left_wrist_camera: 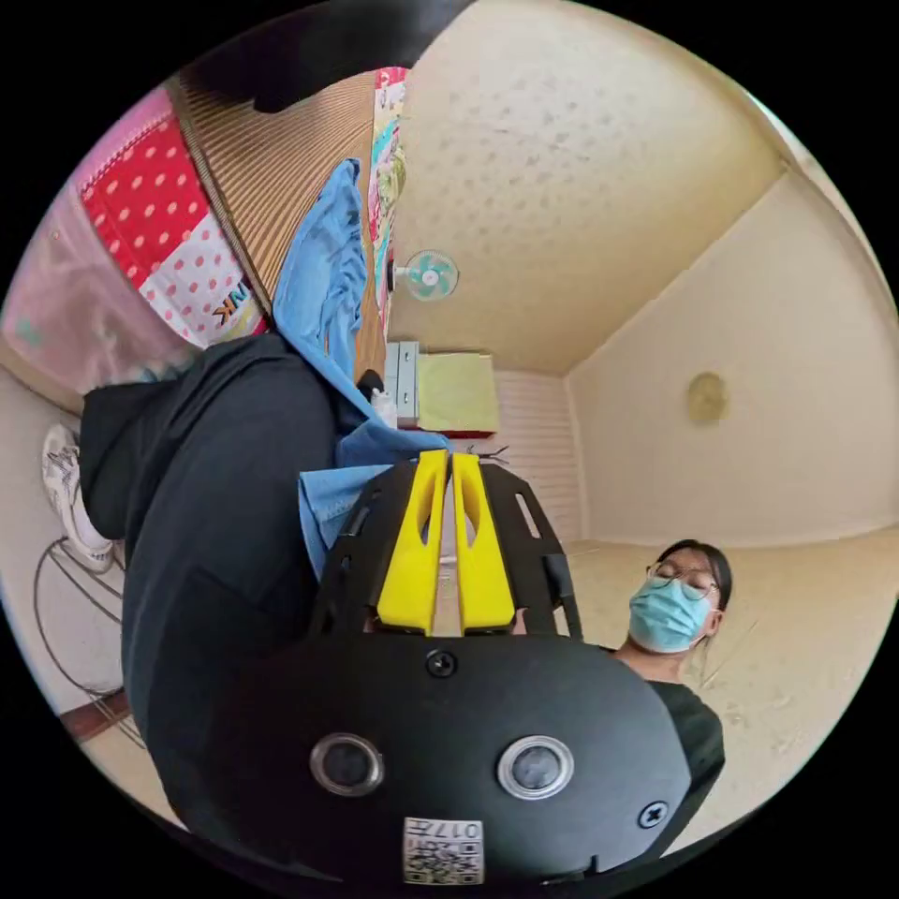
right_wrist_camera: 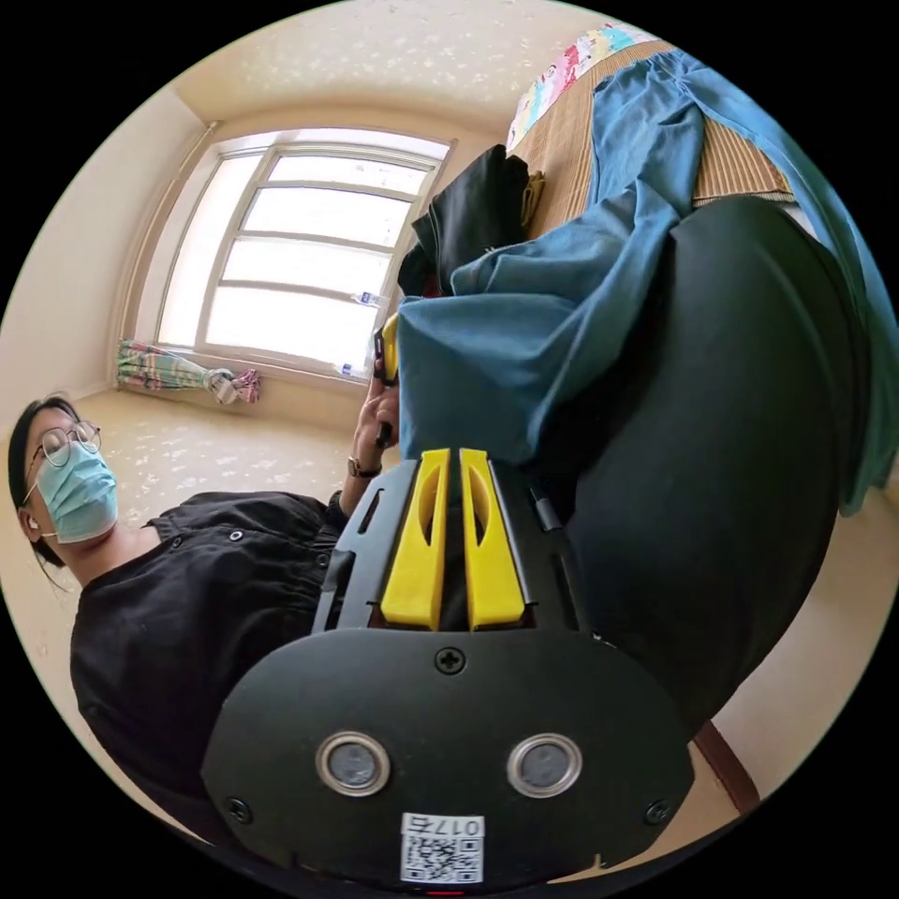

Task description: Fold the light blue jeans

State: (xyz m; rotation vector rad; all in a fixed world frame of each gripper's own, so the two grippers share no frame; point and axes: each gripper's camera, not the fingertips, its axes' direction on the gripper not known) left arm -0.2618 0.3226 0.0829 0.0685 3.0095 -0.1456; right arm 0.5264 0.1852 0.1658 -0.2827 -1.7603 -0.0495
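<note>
- The woven mat (right_wrist_camera: 562,140) lies beneath the light blue jeans (right_wrist_camera: 562,300), which trail off it, lifted at one end between both tools, probably to fold them over.
- The left gripper (left_wrist_camera: 448,459) has jaws nearly together at the denim's edge.
- The right gripper (right_wrist_camera: 453,456) looks pinched likewise; the actual bite is hidden.

- Jeans (left_wrist_camera: 323,281) partly hidden behind dark garment (left_wrist_camera: 215,524).
- Jaw tips of right gripper (right_wrist_camera: 453,454) buried in denim; grip unclear.
- Other gripper (right_wrist_camera: 386,351) mostly hidden behind jeans.
</note>
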